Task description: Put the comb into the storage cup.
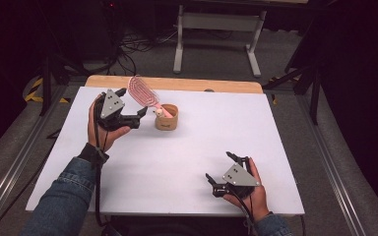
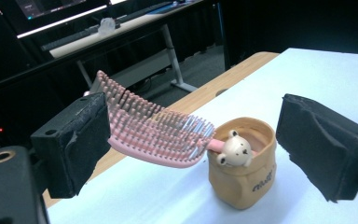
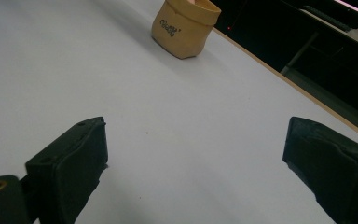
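On the white table [image 1: 187, 162] the left gripper [image 1: 128, 105], jaws wide and empty, sits just beside the tan cup [image 1: 167, 118] whose pink brush [image 1: 143, 92] leans up toward it, the right gripper [image 1: 225, 169] open, empty, well apart; the brush handle's lower end is hidden inside the cup.

— Hidden inside the tan pot [image 2: 244, 175]: the lower handle of the pink brush [image 2: 154, 128], cut from sight below the rim beside the bear head [image 2: 234, 150].
— And the lettering on the pot?
— Too small and blurred to read, from either gripper view.
— In the right gripper view?
— Pot top cropped by the upper edge; contents unseen.
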